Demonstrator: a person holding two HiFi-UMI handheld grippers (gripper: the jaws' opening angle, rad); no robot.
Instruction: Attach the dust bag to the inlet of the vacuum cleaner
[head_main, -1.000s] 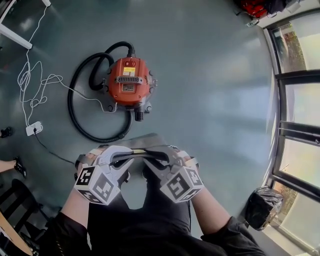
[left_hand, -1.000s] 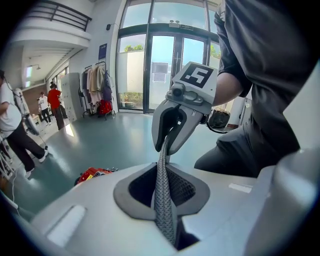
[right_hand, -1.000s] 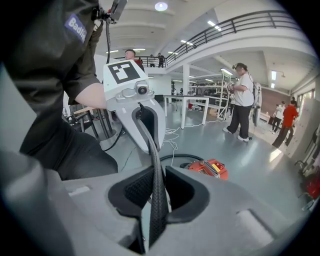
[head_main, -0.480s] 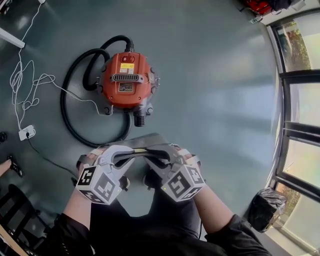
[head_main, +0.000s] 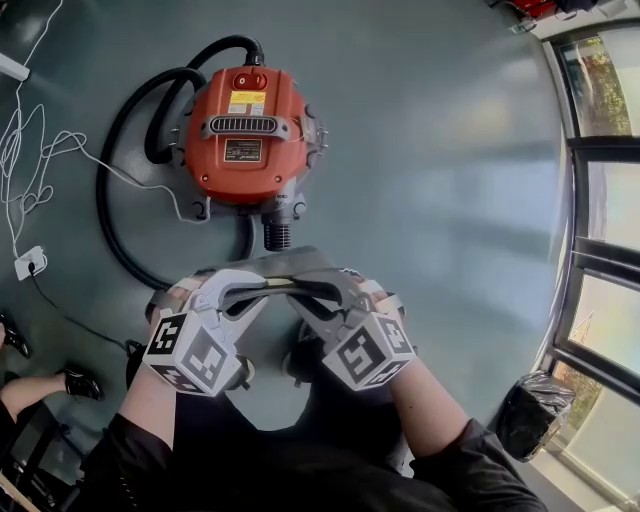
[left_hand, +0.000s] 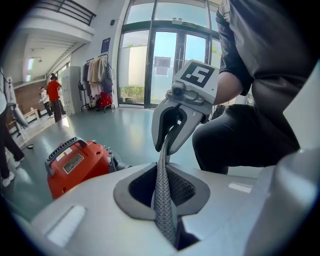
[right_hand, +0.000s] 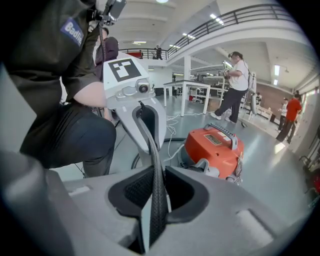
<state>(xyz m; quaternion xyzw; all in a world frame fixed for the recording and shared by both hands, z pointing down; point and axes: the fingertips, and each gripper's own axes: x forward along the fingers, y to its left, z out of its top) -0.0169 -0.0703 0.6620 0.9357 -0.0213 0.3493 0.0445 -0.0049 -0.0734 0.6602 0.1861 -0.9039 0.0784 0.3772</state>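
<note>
both claws clenched on the dust bag (head_main: 283, 266) — left gripper (head_main: 250, 297) and right gripper (head_main: 318, 300) each pinch a thin fold of its grey mesh edge, with the bag stretched between them. its far edge is near the ribbed inlet (head_main: 277, 235) of the orange vacuum cleaner (head_main: 245, 140) on the floor, not attached yet. risks: thin pinch, so fabric could slide out of the pads under tension; opening could land skewed and not seat; black hose (head_main: 115, 225) beside the inlet could snag. writing — yellow label and grey plate on the vacuum top, print too small to read.
</note>
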